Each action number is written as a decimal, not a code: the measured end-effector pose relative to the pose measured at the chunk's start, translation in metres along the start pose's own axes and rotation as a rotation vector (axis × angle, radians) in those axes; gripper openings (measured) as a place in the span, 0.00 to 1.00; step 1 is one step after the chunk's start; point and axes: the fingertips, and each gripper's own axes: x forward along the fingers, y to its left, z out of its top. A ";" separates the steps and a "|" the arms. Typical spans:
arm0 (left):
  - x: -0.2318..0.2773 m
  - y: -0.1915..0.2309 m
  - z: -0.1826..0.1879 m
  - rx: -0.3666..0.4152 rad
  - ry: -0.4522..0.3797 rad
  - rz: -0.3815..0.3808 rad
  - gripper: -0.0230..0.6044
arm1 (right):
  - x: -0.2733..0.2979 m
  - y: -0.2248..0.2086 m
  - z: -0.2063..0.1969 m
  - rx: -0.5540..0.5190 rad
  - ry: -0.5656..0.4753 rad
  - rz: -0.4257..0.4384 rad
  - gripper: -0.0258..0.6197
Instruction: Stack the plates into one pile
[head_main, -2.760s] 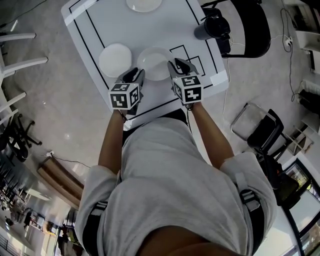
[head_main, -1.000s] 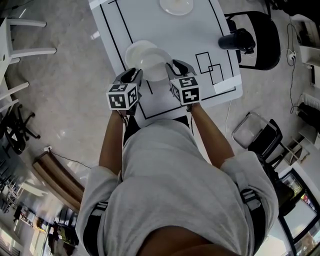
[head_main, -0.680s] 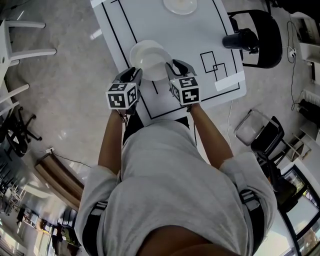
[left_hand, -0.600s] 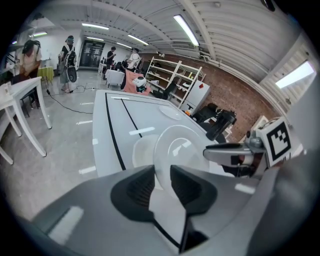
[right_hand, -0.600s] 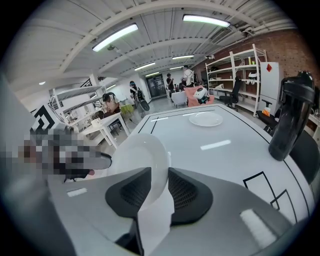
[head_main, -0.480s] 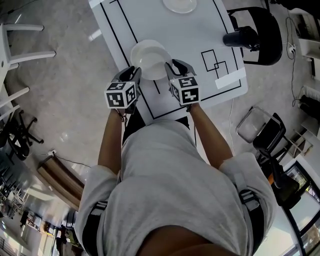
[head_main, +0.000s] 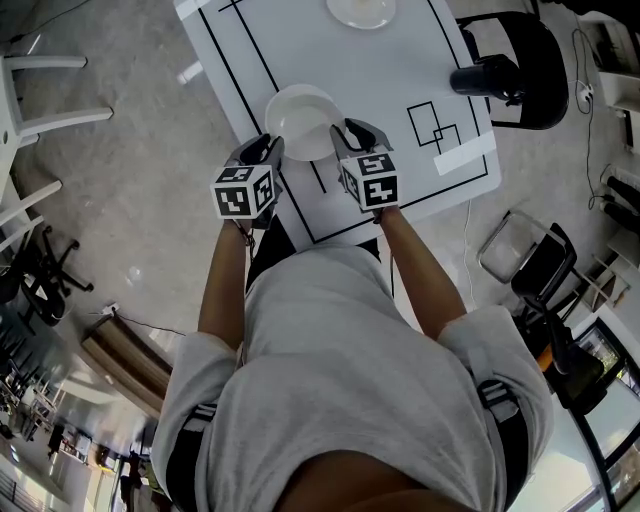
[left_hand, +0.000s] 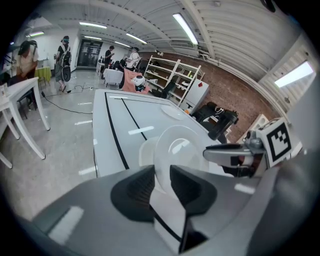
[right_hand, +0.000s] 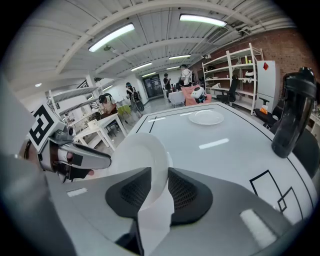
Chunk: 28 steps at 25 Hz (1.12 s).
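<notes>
Left gripper (head_main: 268, 148) and right gripper (head_main: 350, 132) each clamp an opposite rim of a white plate (head_main: 303, 120), the left jaws having just tightened on it, holding it over a second plate (left_hand: 144, 151) near the table's (head_main: 400, 60) edge. The sound approach is to centre it, lower it level and free both rims together.

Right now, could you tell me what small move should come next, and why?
Probably lower the held plate straight onto the lower plate: the left claw, whose jaws just closed further, and right claw pinch opposite rims, and it looks roughly centred above.
</notes>
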 end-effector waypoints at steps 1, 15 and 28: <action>0.001 0.001 0.000 0.000 0.001 0.000 0.17 | 0.002 0.000 0.000 0.001 0.001 0.000 0.21; 0.009 0.016 0.010 -0.001 0.014 -0.003 0.17 | 0.024 -0.002 0.009 0.010 0.014 0.007 0.22; 0.019 0.023 0.008 -0.005 0.034 -0.004 0.18 | 0.039 -0.005 0.002 0.005 0.053 0.004 0.22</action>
